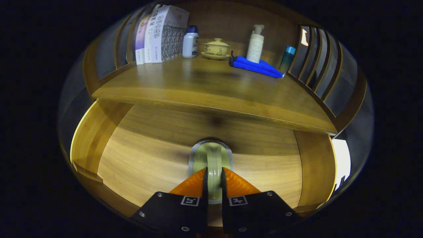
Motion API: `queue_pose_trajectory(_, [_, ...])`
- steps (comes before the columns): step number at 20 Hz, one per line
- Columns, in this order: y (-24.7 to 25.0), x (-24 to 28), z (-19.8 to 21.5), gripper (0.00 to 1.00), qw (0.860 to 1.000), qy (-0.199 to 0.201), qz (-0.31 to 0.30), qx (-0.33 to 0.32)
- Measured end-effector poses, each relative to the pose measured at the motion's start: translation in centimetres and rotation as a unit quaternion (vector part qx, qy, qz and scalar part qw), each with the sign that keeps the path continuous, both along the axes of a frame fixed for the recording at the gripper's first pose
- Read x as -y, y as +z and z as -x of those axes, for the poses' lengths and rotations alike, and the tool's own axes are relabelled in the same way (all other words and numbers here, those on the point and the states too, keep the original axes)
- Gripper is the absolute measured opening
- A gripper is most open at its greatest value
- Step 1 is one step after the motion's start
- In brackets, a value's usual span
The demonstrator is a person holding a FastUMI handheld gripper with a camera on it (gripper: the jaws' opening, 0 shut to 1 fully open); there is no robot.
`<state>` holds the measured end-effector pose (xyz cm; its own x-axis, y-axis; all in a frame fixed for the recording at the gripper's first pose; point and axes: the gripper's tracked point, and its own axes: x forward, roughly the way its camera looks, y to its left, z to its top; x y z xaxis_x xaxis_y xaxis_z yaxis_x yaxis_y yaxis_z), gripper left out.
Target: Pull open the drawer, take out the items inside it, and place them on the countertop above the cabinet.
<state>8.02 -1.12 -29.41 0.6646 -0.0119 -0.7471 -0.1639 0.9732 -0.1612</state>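
Right, I have the claw (pixel 214 180) inside the open drawer (pixel 148 155), and its two fingers are pressed in on either side of a pale green cup (pixel 211 158). From my camera the thing sits between the fingers, its curved handle running up the narrow gap between them and its rounded rim lying just ahead of the tips. Both fingers look to be bearing on it, so I read the claw as clamped on the cup. I cannot tell whether the cup is lifted or resting on the drawer's wooden floor.

The drawer is pulled well out, its side walls showing to either side of the fingers, its floor bare around the cup.

Above and beyond the drawer runs the tabletop (pixel 205 89) of the cabinet. At its back, from my left, stands a row of books (pixel 155 34), then a white bottle with a blue cap (pixel 190 42), then a yellowish lidded tea bowl on a saucer (pixel 216 49). Further right a white pump bottle (pixel 255 44) stands upright just behind a folded blue cloth (pixel 256 67), and a teal bottle (pixel 287 59) stands just beside the cloth's far end, against the slatted side rail (pixel 317 66).
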Motion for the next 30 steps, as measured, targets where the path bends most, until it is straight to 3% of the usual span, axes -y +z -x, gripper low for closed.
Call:
queue_pose_trajectory(10, [8.0,0.1,3.4,0.15,0.991,0.040,-0.004,0.131])
queue_pose_trajectory(14, [12.0,0.2,3.5,0.15,0.981,-0.005,-0.086,0.172])
queue_pose_trajectory(17, [15.7,2.1,3.2,0.15,0.971,-0.032,-0.111,0.210])
queue_pose_trajectory(20, [18.4,3.0,1.6,0.15,0.958,-0.053,-0.140,0.245])
queue_pose_trajectory(25, [20.3,3.2,-3.3,0.15,0.952,-0.055,-0.127,0.271])
queue_pose_trajectory(30, [18.4,2.0,-9.3,0.15,0.961,-0.038,-0.089,0.258])
